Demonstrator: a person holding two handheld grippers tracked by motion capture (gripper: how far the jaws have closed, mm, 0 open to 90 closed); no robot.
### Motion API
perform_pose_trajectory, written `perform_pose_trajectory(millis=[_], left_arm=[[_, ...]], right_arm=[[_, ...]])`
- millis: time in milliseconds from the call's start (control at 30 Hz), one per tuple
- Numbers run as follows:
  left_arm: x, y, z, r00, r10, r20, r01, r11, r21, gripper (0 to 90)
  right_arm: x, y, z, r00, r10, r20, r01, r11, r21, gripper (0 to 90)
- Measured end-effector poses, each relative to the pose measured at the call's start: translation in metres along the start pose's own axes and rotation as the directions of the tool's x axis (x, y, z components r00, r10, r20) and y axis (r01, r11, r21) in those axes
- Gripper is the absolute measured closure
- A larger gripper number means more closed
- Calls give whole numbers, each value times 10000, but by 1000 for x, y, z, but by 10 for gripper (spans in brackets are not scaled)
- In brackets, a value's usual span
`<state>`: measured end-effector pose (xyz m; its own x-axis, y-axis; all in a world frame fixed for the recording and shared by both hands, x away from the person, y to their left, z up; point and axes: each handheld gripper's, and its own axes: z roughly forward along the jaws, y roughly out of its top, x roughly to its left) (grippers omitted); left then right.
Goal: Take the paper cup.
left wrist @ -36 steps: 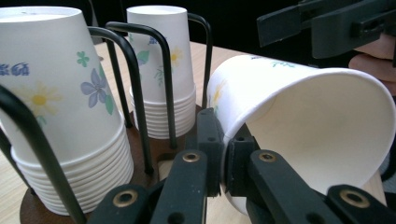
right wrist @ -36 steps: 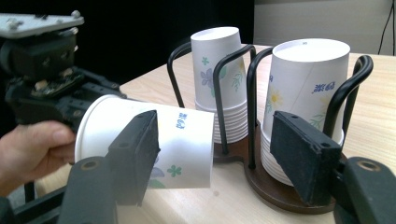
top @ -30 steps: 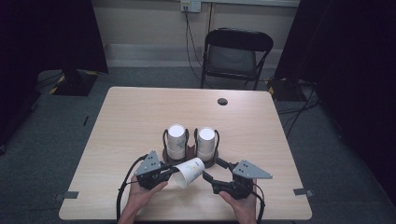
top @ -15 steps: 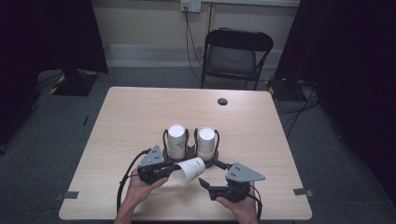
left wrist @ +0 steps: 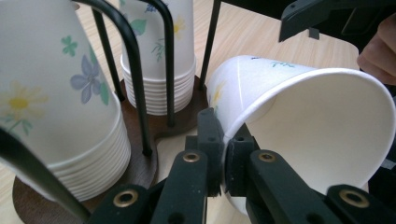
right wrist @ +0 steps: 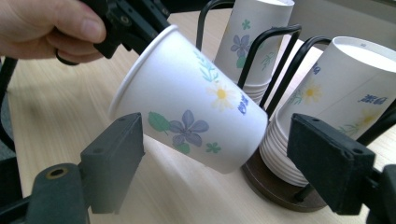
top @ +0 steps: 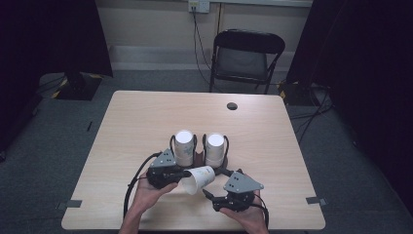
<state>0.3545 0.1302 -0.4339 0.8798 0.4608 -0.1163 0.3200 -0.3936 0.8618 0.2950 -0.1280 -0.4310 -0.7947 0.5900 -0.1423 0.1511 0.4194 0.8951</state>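
Left gripper (top: 181, 173) pinches paper cup (top: 199, 178) rim; cup on its side, base toward cup rack (top: 221, 168). Right gripper (top: 208, 195) jaws just opened wide, cup between, untouched

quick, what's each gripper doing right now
Left gripper: shut on the rim of the flowered white paper cup.
Right gripper: open; its jaws have just been opening, apart from the cup between them.

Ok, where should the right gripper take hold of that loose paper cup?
Grip the paper cup across its side wall near the closed base, coming from the base end. The left gripper already pinches the rim, and the cup lies tilted between the right gripper's open jaws.
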Motion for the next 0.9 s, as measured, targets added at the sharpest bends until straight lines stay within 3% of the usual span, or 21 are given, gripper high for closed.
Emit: perform_pose_trajectory(millis=[267, 500, 700, 900], left_arm=[[0, 4, 4, 9997, 42, 232, -52, 9989, 458, 878], [-1, 13, 4, 9998, 78, 207, -94, 9969, 775, 878], [-3, 17, 10, 9990, 52, 433, -96, 9947, 1020, 879], [-6, 19, 14, 9979, 4, 645, -72, 9944, 1058, 878]], right_arm=[[7, -1, 6, 9975, -692, 124, 687, 9970, 346, 165], [12, -1, 13, 9910, -1331, 125, 1322, 9895, 592, 149], [13, 2, 18, 9834, -1813, 88, 1798, 9793, 927, 122], [16, 1, 25, 9807, -1953, -68, 1950, 9752, 1047, 132]])
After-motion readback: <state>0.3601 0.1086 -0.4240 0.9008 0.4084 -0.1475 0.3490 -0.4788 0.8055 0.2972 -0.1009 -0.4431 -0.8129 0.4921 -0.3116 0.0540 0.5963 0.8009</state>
